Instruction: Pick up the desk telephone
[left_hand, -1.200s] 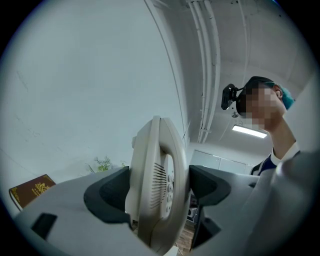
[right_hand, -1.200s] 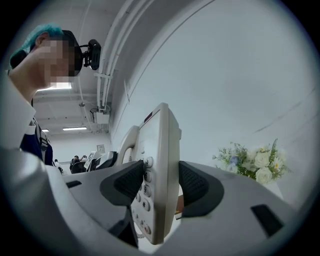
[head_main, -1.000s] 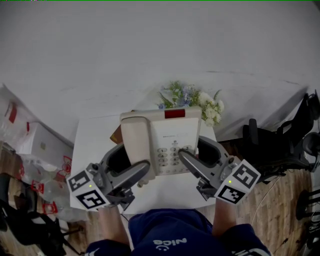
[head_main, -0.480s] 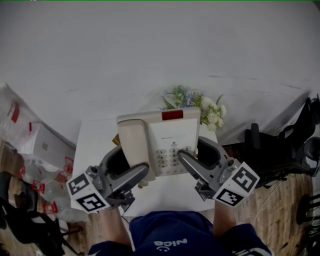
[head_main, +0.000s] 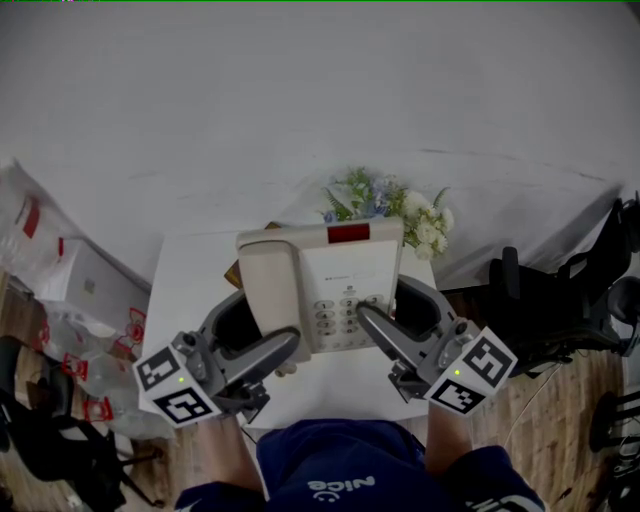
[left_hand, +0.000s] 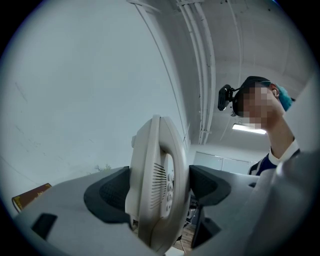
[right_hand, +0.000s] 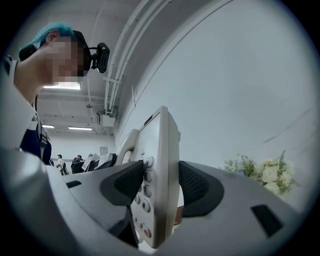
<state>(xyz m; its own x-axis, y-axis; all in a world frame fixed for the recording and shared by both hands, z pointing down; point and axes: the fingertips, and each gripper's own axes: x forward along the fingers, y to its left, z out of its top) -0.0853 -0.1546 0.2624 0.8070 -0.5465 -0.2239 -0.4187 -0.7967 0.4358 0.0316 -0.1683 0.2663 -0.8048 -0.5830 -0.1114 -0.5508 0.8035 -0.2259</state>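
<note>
Head view is showing the beige plastic desk telephone (head_main: 320, 275) hanging above the small white table's (head_main: 190, 270) middle. My left hand-held gripper (head_main: 280, 340) is clamping its handset side and my right hand-held gripper (head_main: 375, 325) its keypad side. I'm judging that level, matched squeezing matters most.

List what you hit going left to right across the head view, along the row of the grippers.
Cardboard box → left gripper → telephone, clamped on both sides → right gripper → black chair. The flowers are left out because they sit behind the telephone.
</note>
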